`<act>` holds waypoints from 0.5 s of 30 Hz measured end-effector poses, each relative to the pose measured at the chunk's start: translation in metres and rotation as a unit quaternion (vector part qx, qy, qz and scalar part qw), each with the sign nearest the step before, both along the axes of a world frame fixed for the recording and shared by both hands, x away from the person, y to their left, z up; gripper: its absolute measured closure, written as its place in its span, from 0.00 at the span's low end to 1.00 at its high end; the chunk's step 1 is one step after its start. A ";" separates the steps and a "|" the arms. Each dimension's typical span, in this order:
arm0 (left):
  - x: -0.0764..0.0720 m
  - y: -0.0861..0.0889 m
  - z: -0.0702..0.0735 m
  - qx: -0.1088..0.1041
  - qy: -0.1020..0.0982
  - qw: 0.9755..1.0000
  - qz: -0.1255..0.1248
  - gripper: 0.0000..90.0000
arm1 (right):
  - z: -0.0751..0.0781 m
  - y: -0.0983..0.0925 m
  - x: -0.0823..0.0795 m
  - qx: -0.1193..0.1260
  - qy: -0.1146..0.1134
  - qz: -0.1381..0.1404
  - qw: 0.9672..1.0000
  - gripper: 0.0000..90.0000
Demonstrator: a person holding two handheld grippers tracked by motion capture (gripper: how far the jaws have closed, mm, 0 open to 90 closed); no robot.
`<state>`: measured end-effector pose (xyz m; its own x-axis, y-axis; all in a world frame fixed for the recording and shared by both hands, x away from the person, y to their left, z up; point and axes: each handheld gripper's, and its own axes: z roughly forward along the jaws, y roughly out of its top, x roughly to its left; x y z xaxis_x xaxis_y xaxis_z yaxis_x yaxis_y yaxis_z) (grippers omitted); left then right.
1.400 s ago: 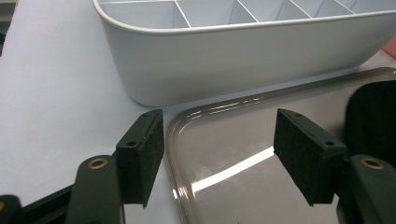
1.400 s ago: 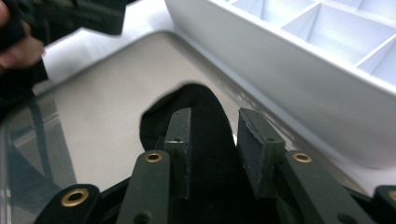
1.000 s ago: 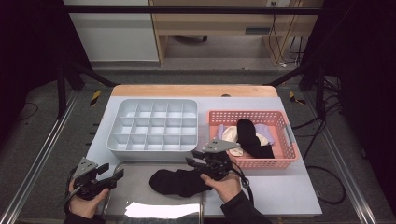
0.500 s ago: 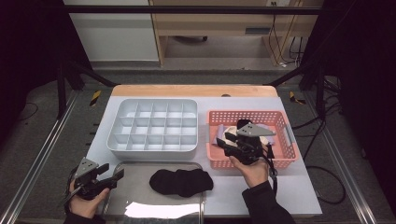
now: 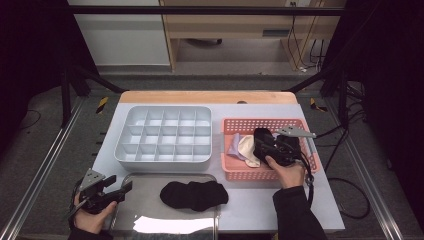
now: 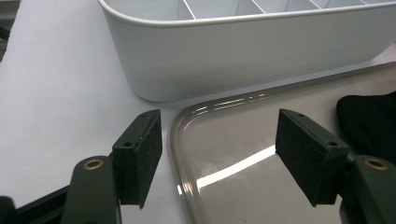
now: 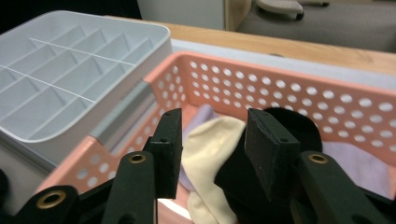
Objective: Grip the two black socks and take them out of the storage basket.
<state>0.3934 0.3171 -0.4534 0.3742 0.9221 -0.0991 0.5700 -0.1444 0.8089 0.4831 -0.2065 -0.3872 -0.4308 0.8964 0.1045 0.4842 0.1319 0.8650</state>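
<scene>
Right gripper [image 7: 212,154] gaping, jaws just opening, above the basket [image 5: 235,172]; black sock [image 7: 289,126] half hidden.

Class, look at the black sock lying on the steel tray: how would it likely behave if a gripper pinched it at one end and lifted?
The black sock lies slumped and flat on the steel tray, so it would probably droop limply. It looks like soft knit, likely light and unlikely to roll. The tray is shiny, so a push might slide it easily.

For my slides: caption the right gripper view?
Right gripper, jaws open, over cream sock in pink basket.
</scene>
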 end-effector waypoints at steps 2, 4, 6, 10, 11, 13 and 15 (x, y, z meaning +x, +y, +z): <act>0.000 0.000 0.000 0.000 0.001 1.000 0.000 0.35 | -0.004 -0.004 0.001 -0.006 0.000 -0.007 1.000 0.62; 0.001 0.000 -0.001 0.002 0.002 1.000 -0.001 0.35 | -0.009 -0.007 0.002 -0.007 0.008 -0.010 1.000 0.62; 0.001 -0.001 -0.001 0.003 0.002 1.000 -0.002 0.35 | -0.014 -0.009 0.003 -0.014 0.013 -0.018 1.000 0.62; 0.001 -0.001 -0.001 0.002 0.002 1.000 -0.002 0.35 | -0.019 -0.012 0.006 -0.030 0.024 -0.036 0.999 0.62; 0.001 -0.001 -0.001 0.003 0.002 1.000 -0.002 0.35 | -0.020 -0.012 0.007 -0.032 0.027 -0.037 0.998 0.62; 0.001 -0.001 -0.002 0.002 0.003 1.000 -0.001 0.35 | -0.021 -0.012 0.008 -0.040 0.030 -0.039 0.998 0.61; 0.001 -0.001 -0.001 0.003 0.002 1.000 -0.001 0.35 | -0.024 -0.012 0.010 -0.048 0.040 -0.044 0.997 0.60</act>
